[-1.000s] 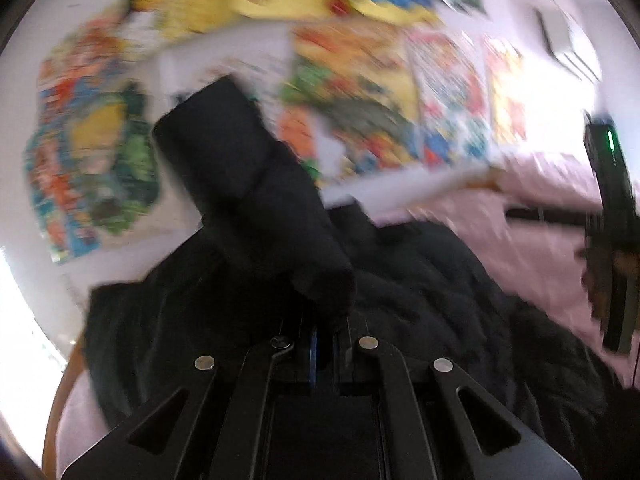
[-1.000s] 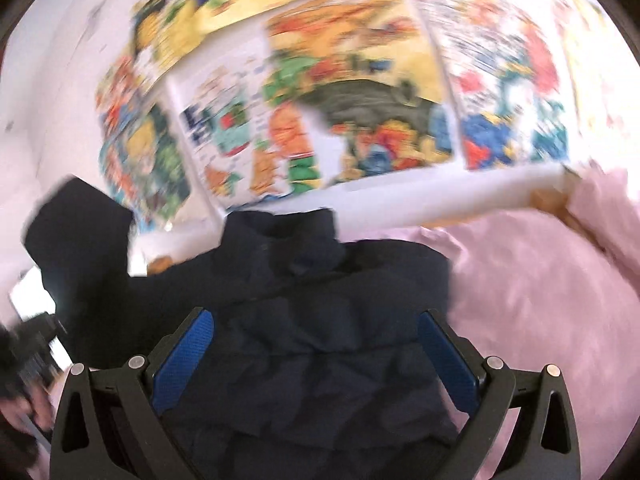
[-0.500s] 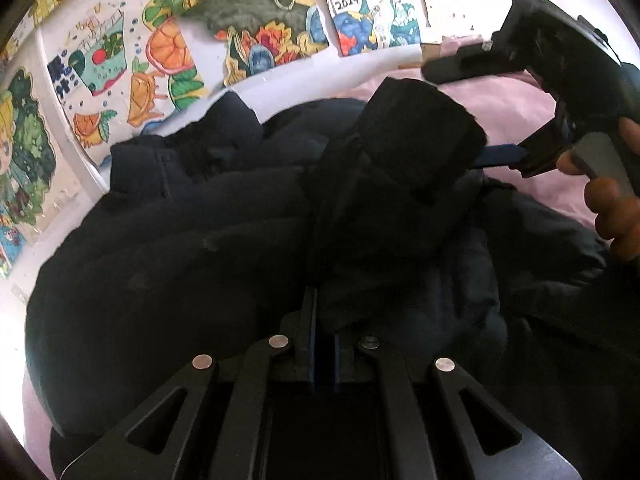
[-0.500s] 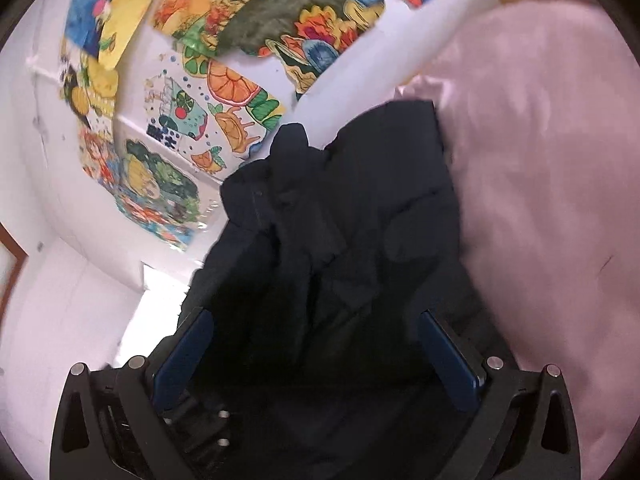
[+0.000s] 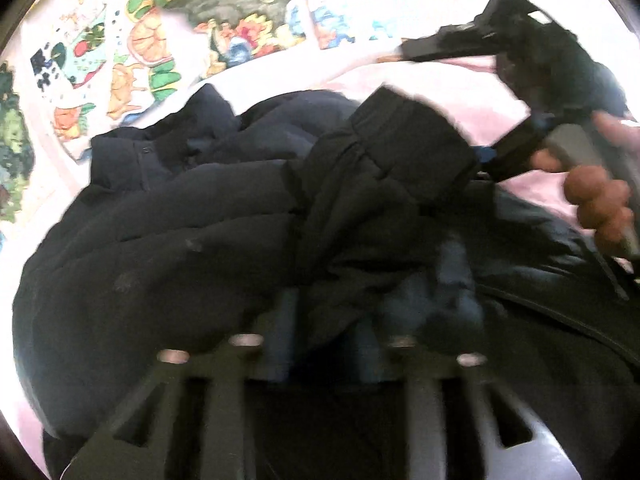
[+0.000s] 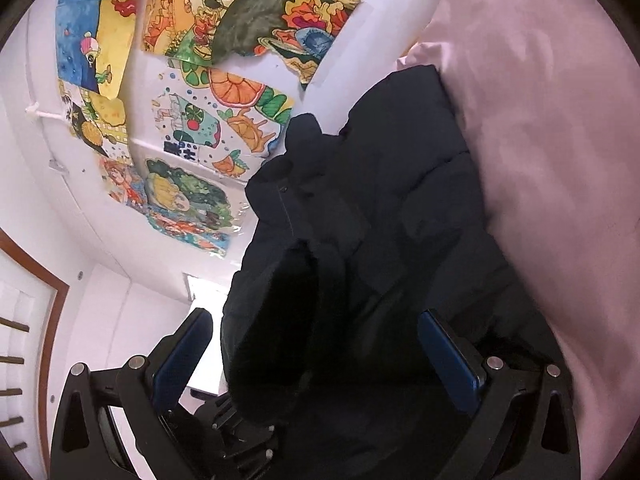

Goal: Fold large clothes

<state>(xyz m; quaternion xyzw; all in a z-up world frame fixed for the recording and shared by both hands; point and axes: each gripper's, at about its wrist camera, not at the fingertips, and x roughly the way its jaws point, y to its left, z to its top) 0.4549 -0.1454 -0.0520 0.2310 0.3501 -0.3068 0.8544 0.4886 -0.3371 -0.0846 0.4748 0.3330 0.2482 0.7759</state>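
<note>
A dark navy puffer jacket (image 5: 168, 248) lies on a pink bed (image 6: 560, 160), collar toward the wall; it also shows in the right wrist view (image 6: 400, 200). Its sleeve (image 5: 384, 184) is laid across the jacket's chest. My left gripper (image 5: 320, 344) is blurred, its jaws partly apart with the sleeve's lower part lying between them. My right gripper (image 6: 316, 356) is open above the jacket, with the sleeve cuff (image 6: 276, 320) between its blue pads (image 6: 448, 360). The right gripper also shows in the left wrist view (image 5: 552, 120), held by a hand.
A white wall with colourful children's paintings (image 6: 224, 64) stands behind the bed. The pink bedsheet (image 5: 500, 112) spreads to the right of the jacket. A wooden door frame (image 6: 48, 320) is at the far left in the right wrist view.
My left gripper swung the sleeve from up in the air down across the jacket, and its jaws have come apart. My right gripper tilted down over the jacket.
</note>
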